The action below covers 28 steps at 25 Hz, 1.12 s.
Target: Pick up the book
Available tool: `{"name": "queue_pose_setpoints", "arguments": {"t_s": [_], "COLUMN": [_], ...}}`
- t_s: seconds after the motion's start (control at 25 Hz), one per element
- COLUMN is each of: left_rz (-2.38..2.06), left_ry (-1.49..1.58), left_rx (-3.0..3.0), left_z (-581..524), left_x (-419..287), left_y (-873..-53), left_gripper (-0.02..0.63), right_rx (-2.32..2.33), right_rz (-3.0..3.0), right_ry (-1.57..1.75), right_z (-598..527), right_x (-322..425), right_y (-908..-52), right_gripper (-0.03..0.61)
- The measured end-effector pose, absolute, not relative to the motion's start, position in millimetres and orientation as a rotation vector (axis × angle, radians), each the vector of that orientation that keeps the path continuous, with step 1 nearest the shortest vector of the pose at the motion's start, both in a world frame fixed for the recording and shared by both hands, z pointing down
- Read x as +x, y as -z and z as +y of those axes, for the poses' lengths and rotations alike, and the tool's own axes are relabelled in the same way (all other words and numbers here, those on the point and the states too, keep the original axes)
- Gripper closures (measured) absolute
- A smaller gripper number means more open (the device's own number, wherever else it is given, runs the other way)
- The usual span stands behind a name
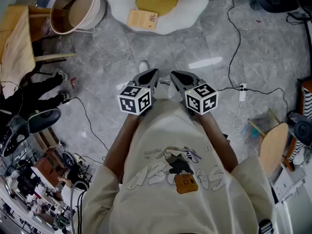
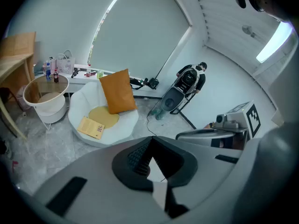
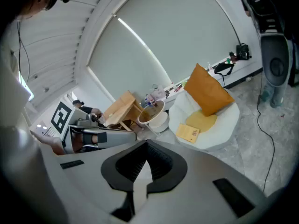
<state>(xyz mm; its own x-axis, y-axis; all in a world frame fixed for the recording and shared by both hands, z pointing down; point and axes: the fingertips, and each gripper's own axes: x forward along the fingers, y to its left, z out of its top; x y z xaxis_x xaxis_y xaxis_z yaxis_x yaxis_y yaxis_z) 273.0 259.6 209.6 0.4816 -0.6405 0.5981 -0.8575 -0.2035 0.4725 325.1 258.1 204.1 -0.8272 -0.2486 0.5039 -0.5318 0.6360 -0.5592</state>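
Observation:
The book [image 1: 142,19], a thin tan paperback, lies flat on a white floor seat [image 1: 190,13] beside a round yellow pad, far ahead of me. It also shows in the left gripper view [image 2: 91,127] and the right gripper view [image 3: 188,133]. Both grippers are held close to my chest, side by side above the grey floor, well short of the book. My left gripper [image 1: 152,73] has its jaws together with nothing between them [image 2: 152,141]. My right gripper [image 1: 174,75] is likewise shut and empty [image 3: 145,143].
A round white side table [image 1: 80,9] stands left of the seat, with a wooden table [image 1: 19,38] beyond it. An orange cushion [image 2: 117,91] leans at the seat's back. Black cables [image 1: 234,33] and a white power strip [image 1: 242,92] cross the floor on the right.

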Motion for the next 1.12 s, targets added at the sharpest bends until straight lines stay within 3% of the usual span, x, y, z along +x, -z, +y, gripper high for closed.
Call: {"name": "queue_pose_setpoints", "arguments": {"t_s": [0.4,0.72,1.12], "left_rz": [-1.285,-1.341,-1.318], "left_ry": [-0.333,-0.321,-0.228], "left_rx": [1.911,1.897,1.93], "left_z": [399,506,566], "left_x": [223,151,104], "left_y": [-209,-208,-195], "left_gripper": [0.607,0.607,0.607], "right_rx": [0.575,0.802,0.873], "right_rz": [-2.43,-2.388,-2.392], "right_ry": [-0.977,-0.937,-0.881], "right_z": [385,475,527], "right_x": [267,229,192], "right_y": [-204,-210,-192], "right_gripper": [0.555,0.554,0.554]}}
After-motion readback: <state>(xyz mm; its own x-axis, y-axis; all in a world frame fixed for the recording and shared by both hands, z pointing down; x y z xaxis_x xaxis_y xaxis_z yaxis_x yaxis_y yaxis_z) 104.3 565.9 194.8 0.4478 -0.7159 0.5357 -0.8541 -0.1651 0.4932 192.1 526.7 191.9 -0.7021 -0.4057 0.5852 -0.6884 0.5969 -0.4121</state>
